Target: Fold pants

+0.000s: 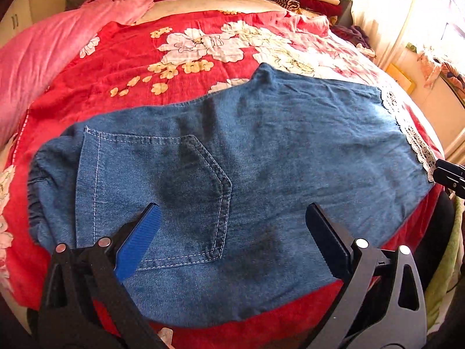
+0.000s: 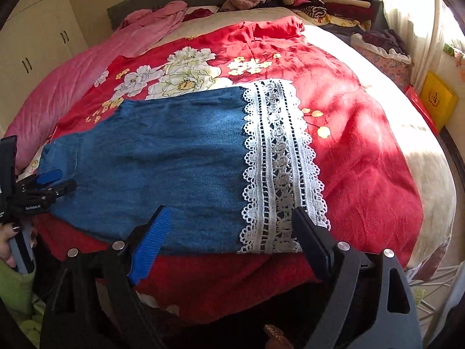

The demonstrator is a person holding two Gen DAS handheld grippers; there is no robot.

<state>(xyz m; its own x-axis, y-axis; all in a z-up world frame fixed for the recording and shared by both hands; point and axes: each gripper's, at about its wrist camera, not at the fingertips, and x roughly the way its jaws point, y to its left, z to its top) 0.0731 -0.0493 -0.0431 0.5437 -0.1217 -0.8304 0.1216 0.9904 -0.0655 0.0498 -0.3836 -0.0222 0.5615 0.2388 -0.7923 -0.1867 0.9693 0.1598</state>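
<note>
The pants (image 1: 232, 180) lie flat on the bed (image 1: 122, 58), folded lengthwise into one blue denim band that runs across the red flowered bedspread (image 2: 363, 151) near its front edge. The waist end lies at the left, with a stitched back pocket (image 1: 157, 195) facing up. The leg end lies at the right and is trimmed with a wide band of white lace (image 2: 279, 168).

The left gripper (image 1: 232, 238) hangs over the pocket end of the pants. Its fingers stand wide apart — one with a blue ribbed pad (image 1: 139, 244), the other black — with only flat denim below and nothing clamped between them. In the right wrist view this gripper shows at the left edge, with a person's hand (image 2: 8, 244) on its handle.

The right gripper (image 2: 229, 238) hovers over the lace end, at the front edge of the pants. Its fingers are also spread wide; the blue one (image 2: 151, 247) sits over denim and the black one over the lace, neither pinching the cloth.

A pink blanket (image 1: 43, 67) is bunched along the left side of the bed. A pile of folded clothes (image 2: 328, 0) stands at the far right corner, and a yellow box (image 2: 438, 99) leans beside the bed at the right.
</note>
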